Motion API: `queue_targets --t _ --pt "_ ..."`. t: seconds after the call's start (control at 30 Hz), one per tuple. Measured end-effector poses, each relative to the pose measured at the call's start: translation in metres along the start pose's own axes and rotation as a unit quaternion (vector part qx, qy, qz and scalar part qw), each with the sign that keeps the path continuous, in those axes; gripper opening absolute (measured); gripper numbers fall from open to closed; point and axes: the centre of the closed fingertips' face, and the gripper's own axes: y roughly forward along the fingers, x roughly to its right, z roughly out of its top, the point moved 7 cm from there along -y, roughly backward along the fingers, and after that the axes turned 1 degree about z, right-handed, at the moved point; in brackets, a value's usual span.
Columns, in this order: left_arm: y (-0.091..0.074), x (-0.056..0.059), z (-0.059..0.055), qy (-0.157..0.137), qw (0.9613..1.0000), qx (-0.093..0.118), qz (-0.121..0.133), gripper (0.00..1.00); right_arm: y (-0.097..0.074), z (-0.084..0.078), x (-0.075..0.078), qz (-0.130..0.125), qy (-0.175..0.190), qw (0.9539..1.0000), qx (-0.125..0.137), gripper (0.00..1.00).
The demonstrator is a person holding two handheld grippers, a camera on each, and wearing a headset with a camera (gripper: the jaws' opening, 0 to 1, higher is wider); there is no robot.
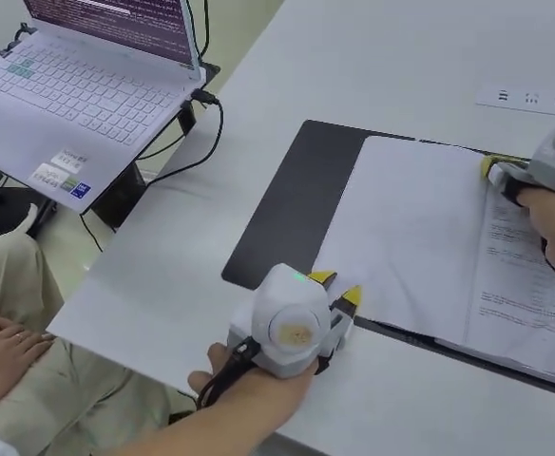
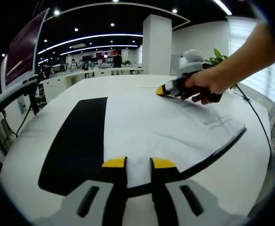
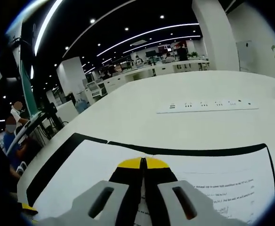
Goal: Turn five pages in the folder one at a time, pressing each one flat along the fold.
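Left claw point(image 1: 337, 287), right claw point(image 3: 143, 163), one open folder point(image 1: 292, 204)

The folder point(image 1: 287, 199) runs off the head view's right edge, right gripper point(image 1: 494, 169) on it mostly cropped too. Print on its right-hand page point(image 1: 525, 285) is too tiny to read.

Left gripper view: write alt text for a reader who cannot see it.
The left gripper, jaws apart, sits at the near edge of an open folder on a white table; the right gripper rests at its far side.
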Motion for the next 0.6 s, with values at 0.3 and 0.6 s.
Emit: queue_targets --t 0.3,0.6 --pt "0.0 0.0 0.0 0.0 1.0 -0.002 0.0 0.18 -0.017 -0.012 -0.007 0.011 0.008 0.9999 0.003 0.0" --pt "0.001 0.0 0.0 0.001 1.0 -0.003 0.0 0.18 -0.036 -0.022 -0.02 0.019 0.015 0.9997 0.007 0.0"
